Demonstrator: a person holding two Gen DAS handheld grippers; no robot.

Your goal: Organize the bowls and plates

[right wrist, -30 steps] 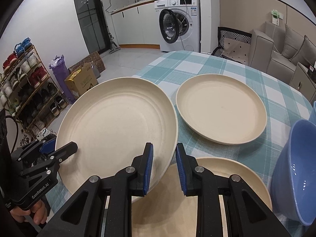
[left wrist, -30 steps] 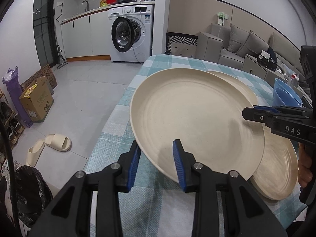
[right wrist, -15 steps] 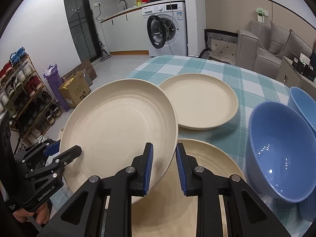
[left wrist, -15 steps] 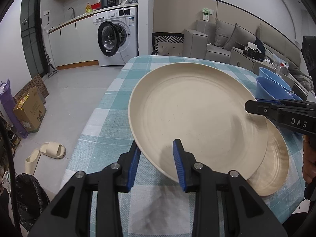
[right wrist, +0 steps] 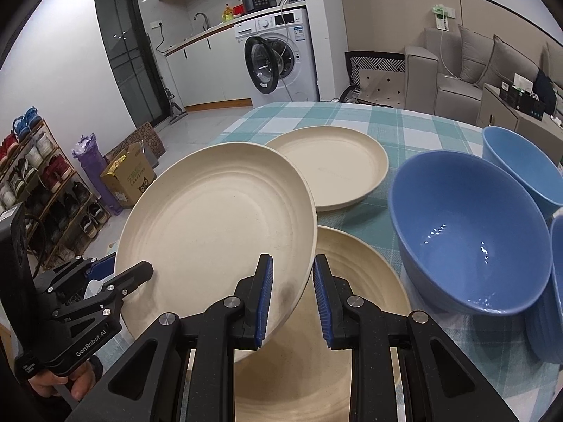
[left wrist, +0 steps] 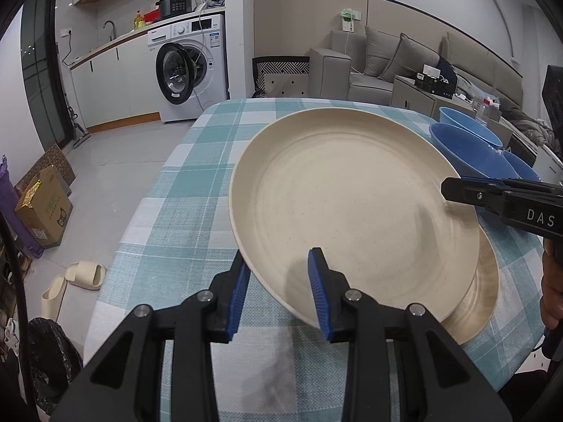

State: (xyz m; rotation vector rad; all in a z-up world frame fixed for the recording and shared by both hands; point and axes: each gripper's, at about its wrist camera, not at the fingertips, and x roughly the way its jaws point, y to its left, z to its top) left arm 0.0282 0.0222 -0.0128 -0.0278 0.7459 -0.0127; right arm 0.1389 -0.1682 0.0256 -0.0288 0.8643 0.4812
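Both tongs on the same cream plate (right wrist: pixel 218 225), opposite rims. Left tongs (left wrist: pixel 279 292) clamp the near-left rim, blue pads either side of the edge. Right tongs (right wrist: pixel 290 295) are closed on the opposite rim; in the left view they show as a black arm (left wrist: pixel 499 200) meeting the plate's right edge.

Held plate is tilted, lifted off the desk (left wrist: pixel 183 211), hanging partly over a second cream plate (right wrist: pixel 352 281) that lies flat on the checked cloth. Whether the two touch at the low edge I cannot tell.

Third cream plate (right wrist: pixel 334 165) sits flat further back, apart from the held one in the right view.

Large blue bowl (right wrist: pixel 468 232) is upright just right of the flat plate. Another blue bowl (right wrist: pixel 520 161) is behind it, and a third (right wrist: pixel 557 256) is cut off at the right frame edge.
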